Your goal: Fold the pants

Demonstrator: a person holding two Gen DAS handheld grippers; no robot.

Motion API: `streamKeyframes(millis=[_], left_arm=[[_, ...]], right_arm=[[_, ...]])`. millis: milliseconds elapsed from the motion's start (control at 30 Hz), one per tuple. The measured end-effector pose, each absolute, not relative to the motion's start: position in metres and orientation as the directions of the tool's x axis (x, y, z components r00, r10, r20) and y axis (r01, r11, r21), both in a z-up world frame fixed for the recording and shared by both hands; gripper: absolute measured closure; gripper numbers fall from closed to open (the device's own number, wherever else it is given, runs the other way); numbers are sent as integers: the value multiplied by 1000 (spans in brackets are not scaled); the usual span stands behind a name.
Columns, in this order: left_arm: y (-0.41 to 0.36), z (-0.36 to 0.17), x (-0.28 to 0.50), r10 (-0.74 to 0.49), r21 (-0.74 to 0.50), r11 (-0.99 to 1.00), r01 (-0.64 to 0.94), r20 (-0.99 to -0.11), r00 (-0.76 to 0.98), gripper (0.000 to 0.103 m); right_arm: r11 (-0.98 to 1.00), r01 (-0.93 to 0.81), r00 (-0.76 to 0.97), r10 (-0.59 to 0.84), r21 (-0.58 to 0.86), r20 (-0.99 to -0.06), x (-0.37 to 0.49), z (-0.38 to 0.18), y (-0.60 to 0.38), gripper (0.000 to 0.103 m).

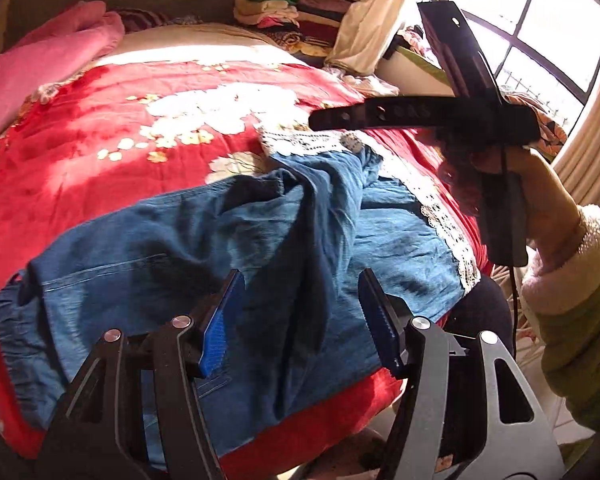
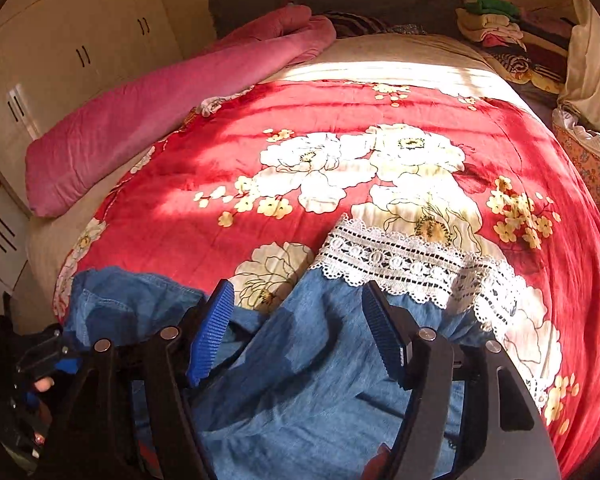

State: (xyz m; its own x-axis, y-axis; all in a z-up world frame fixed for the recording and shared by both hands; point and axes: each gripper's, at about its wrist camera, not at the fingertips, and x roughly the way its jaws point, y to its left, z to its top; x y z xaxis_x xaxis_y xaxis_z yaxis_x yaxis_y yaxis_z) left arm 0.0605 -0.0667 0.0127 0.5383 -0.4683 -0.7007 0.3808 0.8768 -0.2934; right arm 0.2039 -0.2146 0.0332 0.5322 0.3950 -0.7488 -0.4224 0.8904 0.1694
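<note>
Blue denim pants (image 1: 204, 248) with white lace leg hems (image 1: 444, 216) lie crumpled on a red floral bedspread (image 1: 112, 128). One leg is bunched over the other in the middle. My left gripper (image 1: 302, 320) hovers open and empty over the pants near the bed's front edge. The right gripper's body (image 1: 460, 120) shows in the left wrist view at upper right, held in a hand above the lace hems. In the right wrist view the right gripper (image 2: 298, 330) is open and empty just above the denim (image 2: 308, 380), with the lace hem (image 2: 404, 264) beyond its fingertips.
A pink quilt (image 2: 140, 120) lies along the bed's left side. A stack of folded clothes (image 2: 496, 28) sits at the far right corner by a curtain (image 1: 372, 24). Wardrobe doors (image 2: 60, 60) stand to the left. A window (image 1: 540, 28) is at the right.
</note>
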Motion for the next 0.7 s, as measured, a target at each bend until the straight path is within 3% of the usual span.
streamKeyframes(millis=[133,400,567,600,667,700], left_arm=[[-84,-9,77,-496,-340,860,380,-729,472,52],[-92,-36,88,-510,-370,851,372,-752,418,78],[-88,-43,92,-524,-394,844,362,-748,407,88],[-88,-44,93,-526,-399,844,359,-747,407,90],[-86,-45,93,-531,-406,842,356,-744,406,92],[-85,-46,93,-531,-408,842,353,-744,407,97]], right_arm=[[904,-407,500,339,129,-796,236,21,-199,33],[912,-410,462,224,17,-858,281,-6,-171,33],[911,-410,421,163,-28,-892,303,-27,-157,34],[914,-405,401,168,-10,-901,309,-33,-157,37],[917,-396,391,132,-38,-911,315,-43,-157,68],[914,-403,399,125,-51,-908,315,-44,-157,74]])
